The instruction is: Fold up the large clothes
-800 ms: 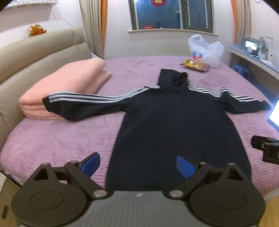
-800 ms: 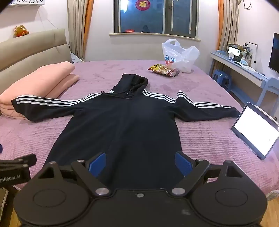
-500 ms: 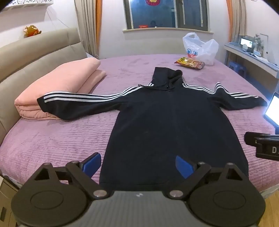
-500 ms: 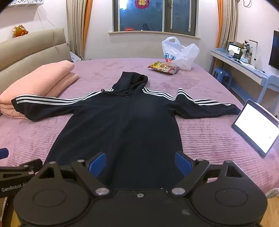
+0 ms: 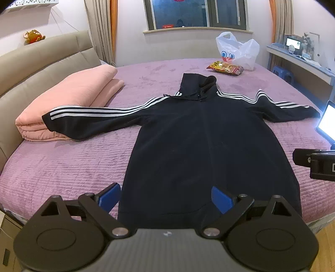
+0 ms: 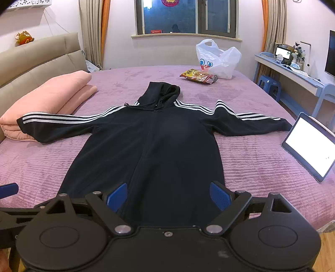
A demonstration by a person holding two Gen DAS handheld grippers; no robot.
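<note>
The hoodie (image 5: 201, 146) is lying flat on the bed (image 5: 62, 163), sleeves spread, hood toward the window. Its left sleeve end is resting on the blanket (image 5: 69, 98). The left gripper (image 5: 165, 198) and right gripper (image 6: 168, 195) are hovering over the hem, both with jaws spread, gripping nothing. A tablet (image 6: 309, 144) is lying near the right sleeve.

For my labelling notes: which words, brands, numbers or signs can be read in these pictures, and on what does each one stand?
"D": a lone white letter on the right tool, cut off at the picture's edge.
Snack packet: printing too small to read.
Red paper sign in the window: cut off, unreadable.
Small red label at the window's foot: too small.
Plastic bag: cartoon eyes only, no words.
</note>
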